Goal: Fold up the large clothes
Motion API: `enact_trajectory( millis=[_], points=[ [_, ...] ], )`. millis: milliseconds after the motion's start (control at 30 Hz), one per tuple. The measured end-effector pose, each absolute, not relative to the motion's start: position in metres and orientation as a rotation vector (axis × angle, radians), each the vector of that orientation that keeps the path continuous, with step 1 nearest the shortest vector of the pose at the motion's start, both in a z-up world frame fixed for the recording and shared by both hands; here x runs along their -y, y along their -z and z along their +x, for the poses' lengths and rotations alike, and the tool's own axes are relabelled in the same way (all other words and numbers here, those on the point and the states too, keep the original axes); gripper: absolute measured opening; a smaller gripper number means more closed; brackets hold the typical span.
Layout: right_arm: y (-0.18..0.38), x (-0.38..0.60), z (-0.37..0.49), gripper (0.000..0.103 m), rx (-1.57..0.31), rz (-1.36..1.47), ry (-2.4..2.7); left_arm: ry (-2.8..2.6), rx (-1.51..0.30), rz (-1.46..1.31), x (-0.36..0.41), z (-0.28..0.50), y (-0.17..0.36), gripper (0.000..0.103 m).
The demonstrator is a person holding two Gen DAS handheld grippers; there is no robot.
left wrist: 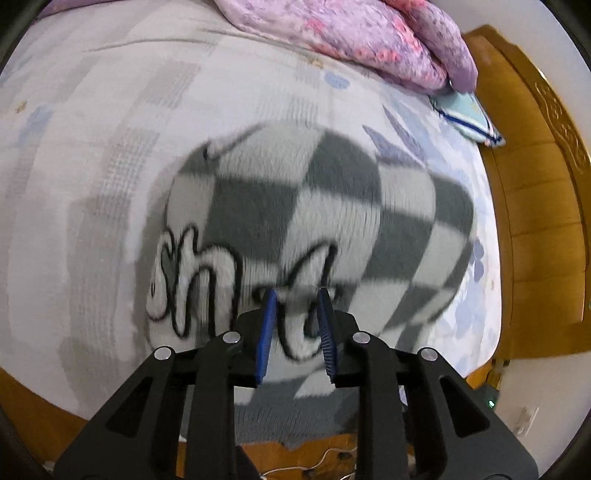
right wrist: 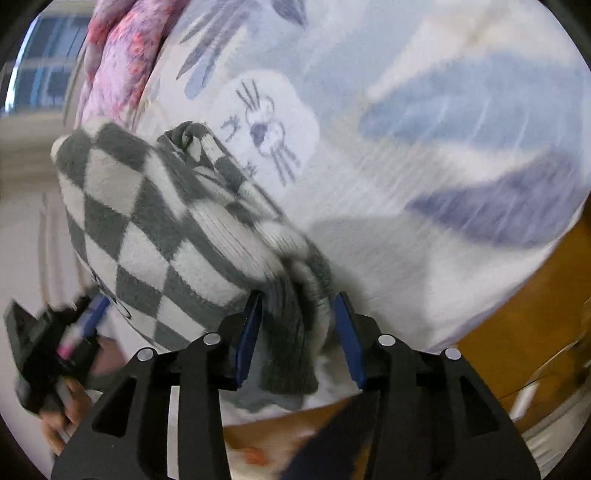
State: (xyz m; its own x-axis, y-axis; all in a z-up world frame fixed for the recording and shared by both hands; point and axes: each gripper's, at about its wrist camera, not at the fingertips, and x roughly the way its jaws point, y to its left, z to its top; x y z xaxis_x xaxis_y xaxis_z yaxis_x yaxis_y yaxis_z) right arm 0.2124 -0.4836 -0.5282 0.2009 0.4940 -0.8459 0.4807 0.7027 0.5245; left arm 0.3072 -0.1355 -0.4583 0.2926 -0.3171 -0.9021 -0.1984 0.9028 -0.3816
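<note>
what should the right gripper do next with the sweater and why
Probably lift the right gripper clear. Its jaws stand apart, a fold of the checkered sweater lies loosely between them, and the sweater sits bundled on the bed sheet. Backing off slowly should avoid dragging the fold open.

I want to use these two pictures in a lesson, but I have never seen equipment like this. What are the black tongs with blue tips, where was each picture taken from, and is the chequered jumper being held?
No robot arm here: a person holds a hand-worked gripper in each hand, each carrying a wide-angle camera looking along its fingers. One picture looks along the left gripper, the other along the right gripper. A folded grey-and-white chequered sweater lies on a bed sheet, with a pink quilt behind. Both grippers stand open; the right one has a bunched part of the sweater between its pads, not pressed.
</note>
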Motion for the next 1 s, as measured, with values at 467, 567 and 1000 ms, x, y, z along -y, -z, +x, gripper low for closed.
enact_trajectory(
  millis=[467, 567, 1000],
  points=[
    [0.456, 0.381, 0.352, 0.028, -1.221, 0.381, -0.307, 0.137, -1.397, -0.34, 0.147, 0.368, 0.487, 0.04],
    [0.498, 0.366, 0.385, 0.028, -1.333, 0.385, -0.267, 0.128, -1.456, -0.337, 0.146, 0.385, 0.506, 0.04],
    [0.542, 0.381, 0.413, 0.031, -1.435, 0.413, -0.198, 0.178, -1.551, -0.37, 0.148, 0.415, 0.532, 0.041]
  ],
)
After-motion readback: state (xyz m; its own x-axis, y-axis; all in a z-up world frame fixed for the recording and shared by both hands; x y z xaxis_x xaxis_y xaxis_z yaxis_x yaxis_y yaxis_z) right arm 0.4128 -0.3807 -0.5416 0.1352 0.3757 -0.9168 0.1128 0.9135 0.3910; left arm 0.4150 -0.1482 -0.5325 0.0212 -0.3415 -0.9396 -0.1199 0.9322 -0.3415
